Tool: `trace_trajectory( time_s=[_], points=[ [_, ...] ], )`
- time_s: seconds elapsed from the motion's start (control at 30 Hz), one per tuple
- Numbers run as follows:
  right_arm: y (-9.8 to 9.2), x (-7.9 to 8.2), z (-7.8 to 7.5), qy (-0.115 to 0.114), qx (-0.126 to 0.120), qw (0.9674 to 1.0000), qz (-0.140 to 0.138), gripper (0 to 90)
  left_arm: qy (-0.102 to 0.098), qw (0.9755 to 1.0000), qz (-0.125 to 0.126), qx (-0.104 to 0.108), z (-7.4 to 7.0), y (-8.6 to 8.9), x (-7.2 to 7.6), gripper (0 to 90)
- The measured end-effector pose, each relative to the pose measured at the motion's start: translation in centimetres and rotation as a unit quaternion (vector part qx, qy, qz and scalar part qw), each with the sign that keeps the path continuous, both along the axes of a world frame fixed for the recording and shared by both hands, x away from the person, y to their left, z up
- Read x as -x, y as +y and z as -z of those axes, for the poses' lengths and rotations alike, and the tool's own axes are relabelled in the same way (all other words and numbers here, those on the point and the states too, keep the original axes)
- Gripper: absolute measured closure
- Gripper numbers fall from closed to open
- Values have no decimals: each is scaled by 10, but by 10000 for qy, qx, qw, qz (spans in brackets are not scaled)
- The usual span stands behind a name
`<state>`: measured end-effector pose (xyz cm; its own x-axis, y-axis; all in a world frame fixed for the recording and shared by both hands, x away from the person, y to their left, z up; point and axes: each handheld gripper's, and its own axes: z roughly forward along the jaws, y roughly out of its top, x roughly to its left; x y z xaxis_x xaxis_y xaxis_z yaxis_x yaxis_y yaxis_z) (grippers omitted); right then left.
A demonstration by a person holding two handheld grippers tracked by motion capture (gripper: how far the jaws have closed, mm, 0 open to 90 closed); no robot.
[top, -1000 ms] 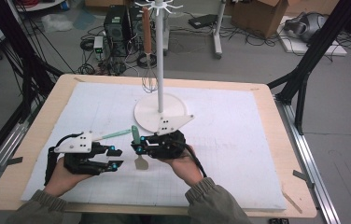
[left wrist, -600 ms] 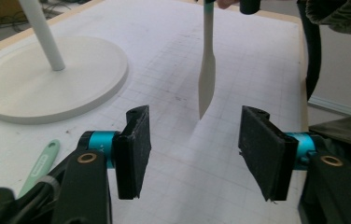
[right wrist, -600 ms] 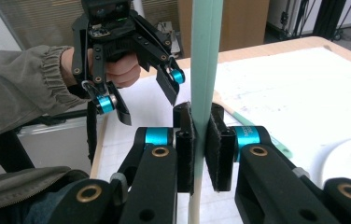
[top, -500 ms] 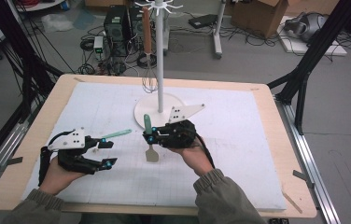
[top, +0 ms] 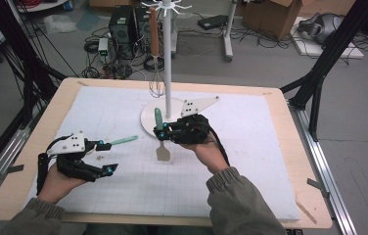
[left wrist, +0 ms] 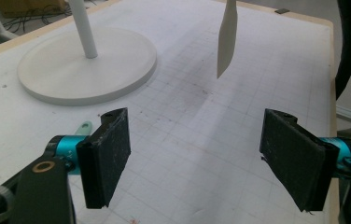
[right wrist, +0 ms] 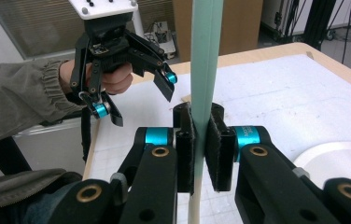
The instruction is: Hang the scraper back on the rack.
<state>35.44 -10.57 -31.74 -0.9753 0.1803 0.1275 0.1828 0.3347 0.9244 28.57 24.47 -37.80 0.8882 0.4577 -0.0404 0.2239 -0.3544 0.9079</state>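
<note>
My right gripper [top: 161,133] is shut on the green handle of a spatula [top: 162,152], which hangs upright just off the mat with its beige blade down. In the right gripper view the pads [right wrist: 185,149] press on the handle [right wrist: 205,56]. The hook stand [top: 166,73] rises just behind it on a round white base [top: 145,122]. My left gripper [top: 107,156] hovers at the front left, and its jaws have just been opening with nothing between them [left wrist: 196,121]. From there the spatula blade [left wrist: 227,37] shows ahead. A second green handle [top: 123,140] lies on the mat beside its far jaw.
A whisk [top: 155,54] with a wooden handle hangs from the stand's top hooks. The white gridded mat [top: 250,161] covers most of the wooden table [top: 289,147]. Cables, computer cases and boxes sit on the floor beyond the far edge.
The right gripper has lifted the spatula and carried it up the table toward the stand's base, turning it upright. The left gripper's jaws have spread wider; that hand stayed in place.
</note>
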Motion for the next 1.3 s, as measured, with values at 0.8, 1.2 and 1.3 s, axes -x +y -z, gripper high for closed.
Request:
trace_trajectory(
  time_s=[0.8, 1.2, 1.3],
  points=[
    [1, -26, -23, -51, 8, 10000, 36, 834, -67, 9994, -341, -51, 1, 11, -3, 130],
    [-2, -43, -62, -222, -26, 9997, 116, 834, -69, 9988, -489, -46, 1, 11, -3, 65],
    [-2, -48, -73, -252, -42, 9996, 132, 834, -88, 9987, -490, -80, 1, 12, -2, 64]
  ],
)
